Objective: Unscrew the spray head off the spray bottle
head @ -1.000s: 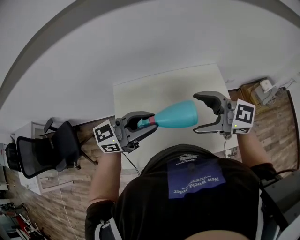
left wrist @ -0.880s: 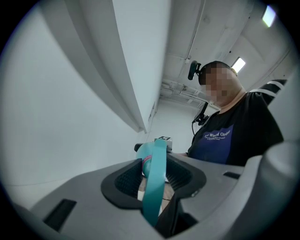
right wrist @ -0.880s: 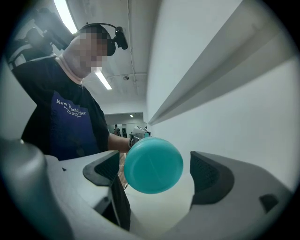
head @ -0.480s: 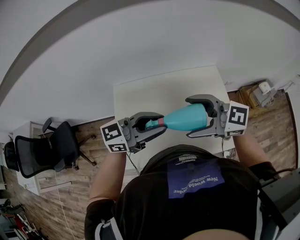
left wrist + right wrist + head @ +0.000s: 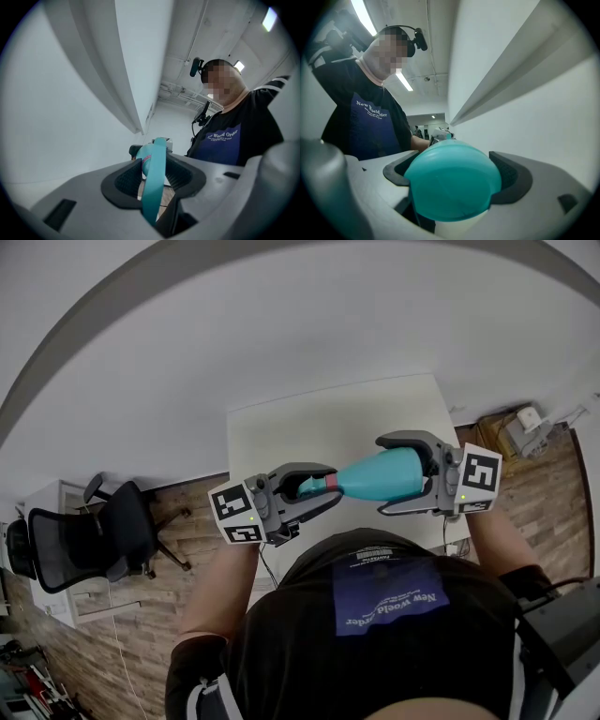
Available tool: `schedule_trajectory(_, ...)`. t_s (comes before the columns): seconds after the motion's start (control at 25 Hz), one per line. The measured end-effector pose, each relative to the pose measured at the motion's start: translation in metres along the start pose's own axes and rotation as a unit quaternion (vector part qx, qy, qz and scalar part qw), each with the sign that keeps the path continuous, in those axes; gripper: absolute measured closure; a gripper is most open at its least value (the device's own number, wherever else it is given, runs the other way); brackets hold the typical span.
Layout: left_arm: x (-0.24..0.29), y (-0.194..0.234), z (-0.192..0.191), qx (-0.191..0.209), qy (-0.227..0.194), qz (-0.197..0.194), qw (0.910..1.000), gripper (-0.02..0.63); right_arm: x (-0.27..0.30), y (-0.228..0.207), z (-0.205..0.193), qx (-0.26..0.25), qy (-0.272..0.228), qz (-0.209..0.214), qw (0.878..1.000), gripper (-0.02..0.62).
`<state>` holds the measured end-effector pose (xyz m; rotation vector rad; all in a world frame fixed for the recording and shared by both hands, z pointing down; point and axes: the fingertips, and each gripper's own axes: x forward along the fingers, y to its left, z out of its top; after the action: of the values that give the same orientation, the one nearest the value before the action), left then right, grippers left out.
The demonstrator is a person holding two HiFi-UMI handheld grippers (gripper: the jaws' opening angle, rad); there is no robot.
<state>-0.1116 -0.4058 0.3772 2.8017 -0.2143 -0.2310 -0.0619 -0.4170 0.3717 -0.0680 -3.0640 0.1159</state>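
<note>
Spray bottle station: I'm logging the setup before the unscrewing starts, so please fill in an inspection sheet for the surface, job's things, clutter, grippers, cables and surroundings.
Surface: white table, bare where visible.
Job's things: teal spray bottle held level in the air; spray head on its neck, with a pink collar.
Clutter: nothing seen on the table.
Grippers: left gripper shut on the spray head; right gripper has its jaws on either side of the bottle's wide end, and it is unclear whether they press on it.
Cables: thin cable hangs under the left gripper.
Surroundings: black office chair, wood floor, brown box by the wall.
</note>
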Motion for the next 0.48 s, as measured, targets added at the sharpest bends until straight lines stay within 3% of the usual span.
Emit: schedule_trajectory(0.48,0.010,-0.003,0.001,-0.080,-0.008,-0.005,0.9968,0.454,-0.010,0.004,0.007,-0.037,-0.007,0.010,0.999,0.155)
